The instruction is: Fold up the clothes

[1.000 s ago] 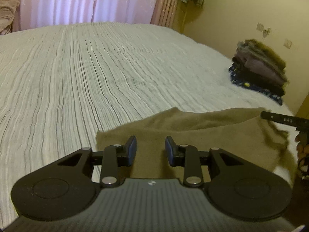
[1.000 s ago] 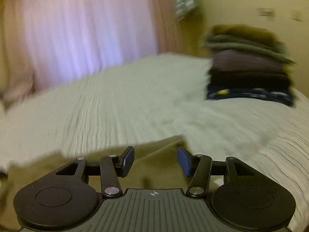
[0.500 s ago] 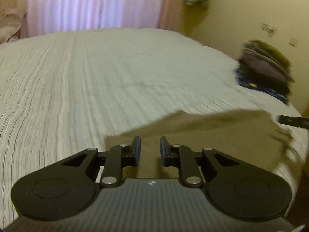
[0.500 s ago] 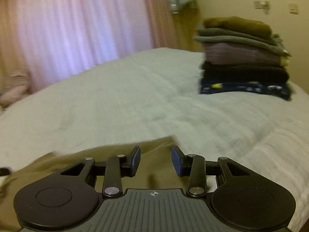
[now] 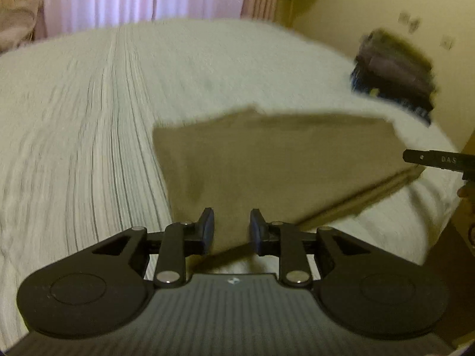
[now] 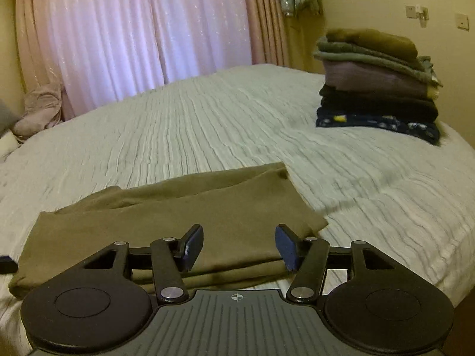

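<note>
A folded olive-brown garment (image 5: 285,166) lies flat on the bed near its front edge; it also shows in the right wrist view (image 6: 184,216). My left gripper (image 5: 232,231) is open and empty over the garment's near left edge. My right gripper (image 6: 239,246) is open wide and empty over the garment's near right edge. One finger of the right gripper (image 5: 439,160) shows at the right rim of the left wrist view.
A stack of folded clothes (image 6: 377,83) stands at the bed's far right corner, blurred in the left wrist view (image 5: 394,71). The striped white bedspread (image 6: 207,124) stretches back to pink curtains (image 6: 142,29). A pinkish heap (image 6: 41,112) lies at far left.
Both grippers pulled back towards the bed's front edge and opened wider. More of the garment shows, lying flat and folded.
</note>
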`<action>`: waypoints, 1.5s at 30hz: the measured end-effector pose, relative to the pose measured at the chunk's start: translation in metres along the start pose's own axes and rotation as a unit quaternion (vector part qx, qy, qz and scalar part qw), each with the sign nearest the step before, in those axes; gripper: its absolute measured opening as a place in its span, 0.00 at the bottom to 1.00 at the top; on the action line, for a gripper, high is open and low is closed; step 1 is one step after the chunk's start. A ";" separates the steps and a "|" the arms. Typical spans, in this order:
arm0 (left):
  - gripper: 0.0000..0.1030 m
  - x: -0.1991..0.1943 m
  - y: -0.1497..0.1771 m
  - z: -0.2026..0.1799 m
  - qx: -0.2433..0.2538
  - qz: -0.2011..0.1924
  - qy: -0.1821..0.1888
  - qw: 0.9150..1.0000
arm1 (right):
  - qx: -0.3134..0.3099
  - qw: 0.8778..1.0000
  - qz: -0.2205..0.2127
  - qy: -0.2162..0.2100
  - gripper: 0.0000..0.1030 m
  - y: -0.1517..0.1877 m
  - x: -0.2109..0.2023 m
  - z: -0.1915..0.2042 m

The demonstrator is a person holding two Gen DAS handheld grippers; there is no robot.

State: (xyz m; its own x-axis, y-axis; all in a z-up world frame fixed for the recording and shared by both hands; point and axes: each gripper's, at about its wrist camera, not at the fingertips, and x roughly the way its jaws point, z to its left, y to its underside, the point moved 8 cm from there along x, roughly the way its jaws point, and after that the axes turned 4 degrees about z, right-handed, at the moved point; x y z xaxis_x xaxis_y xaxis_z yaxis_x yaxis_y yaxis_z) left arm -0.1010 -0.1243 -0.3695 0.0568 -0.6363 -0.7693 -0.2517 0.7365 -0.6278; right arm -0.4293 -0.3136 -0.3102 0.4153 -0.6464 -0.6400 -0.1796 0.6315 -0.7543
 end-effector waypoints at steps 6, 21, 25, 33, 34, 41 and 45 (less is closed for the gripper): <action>0.22 -0.027 0.009 -0.001 -0.018 0.005 -0.021 1.000 | 0.039 0.998 0.040 0.021 0.56 0.023 -0.007 -0.005; 0.38 -0.110 0.045 -0.031 -0.005 0.000 -0.029 1.000 | 0.048 0.997 0.054 0.007 0.56 0.060 -0.094 0.056; 0.39 -0.125 0.051 -0.030 -0.006 -0.004 -0.037 0.999 | 0.041 0.998 0.049 0.002 0.56 0.065 -0.110 0.069; 0.39 -0.144 0.062 -0.032 -0.003 -0.011 -0.047 0.999 | 0.041 0.998 0.053 0.003 0.56 0.082 -0.130 0.078; 0.39 -0.145 0.063 -0.032 -0.002 -0.012 -0.047 0.999 | 0.042 0.998 0.053 0.003 0.56 0.083 -0.131 0.078; 0.39 -0.146 0.064 -0.039 0.007 -0.011 -0.050 0.999 | 0.048 0.997 0.055 0.001 0.56 0.088 -0.134 0.075; 0.40 -0.142 0.063 -0.041 0.009 -0.007 -0.051 0.999 | 0.051 0.997 0.057 -0.001 0.56 0.088 -0.132 0.072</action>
State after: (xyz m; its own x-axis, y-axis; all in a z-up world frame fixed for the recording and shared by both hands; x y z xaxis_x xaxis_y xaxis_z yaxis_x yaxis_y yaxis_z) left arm -0.1649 0.0028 -0.2944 0.1587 -0.6201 -0.7683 -0.2323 0.7329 -0.6395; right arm -0.4354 -0.1416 -0.2815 0.3986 -0.5679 -0.7201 -0.1339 0.7407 -0.6583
